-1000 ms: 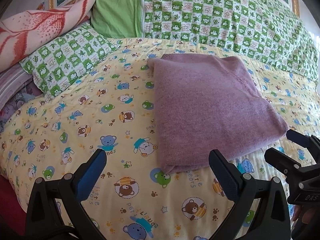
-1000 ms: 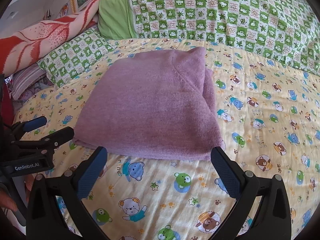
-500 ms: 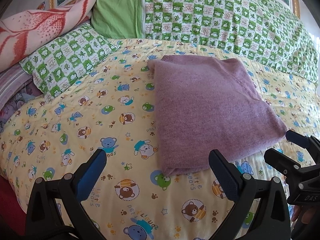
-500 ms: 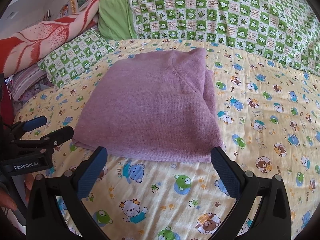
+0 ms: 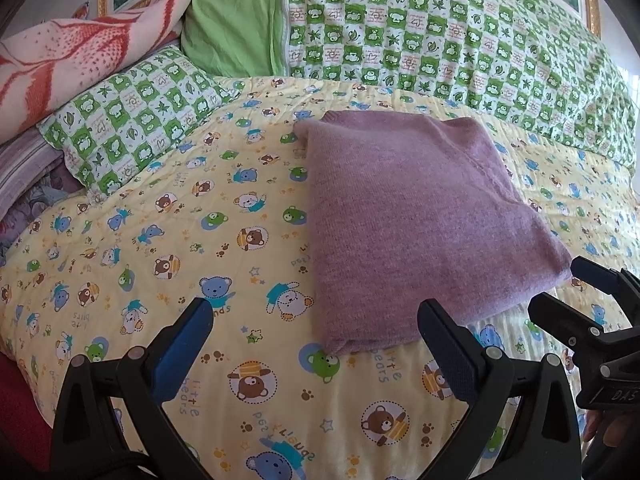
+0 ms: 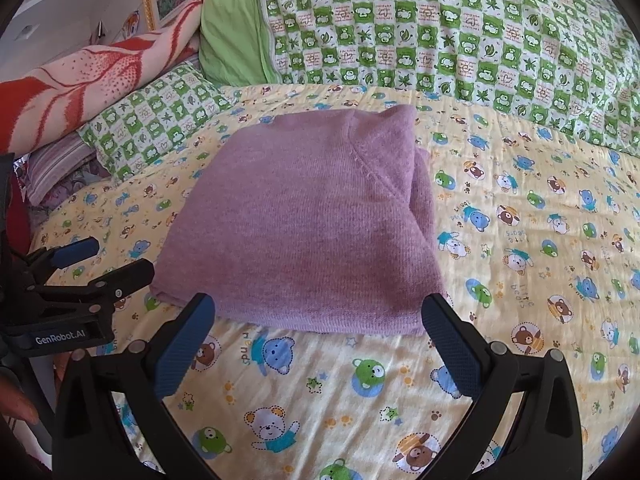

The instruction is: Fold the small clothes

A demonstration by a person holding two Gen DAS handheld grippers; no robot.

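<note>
- We see the left gripper (image 5: 312,324) with its blue-padded fingers (image 5: 182,344) spread wide apart and nothing between them, hovering over the yellow bear-print quilted bed cover (image 5: 160,240).
- The folded mauve knitted garment (image 5: 408,224) lies flat on that cover, ahead of the left gripper and to its right; its near corner sits just beyond the right finger.
- The right gripper (image 6: 316,324) also has its fingers apart, holding nothing, and the same garment (image 6: 304,232) lies directly ahead of it, its near edge just past the fingertips; whether the pads touch the fabric we cannot quite tell.
- Each gripper shows in the other's view: the right one (image 5: 580,296) at the far right of the left camera, the left one (image 6: 92,264) at the far left of the right camera, both beside the garment's near corners.
- Beyond the garment, a green-and-white checked pillow (image 5: 440,32) runs across the bed's head.
- Off to the left lie a smaller checked pillow (image 5: 132,116) and a red-and-cream patterned blanket (image 5: 80,52).
</note>
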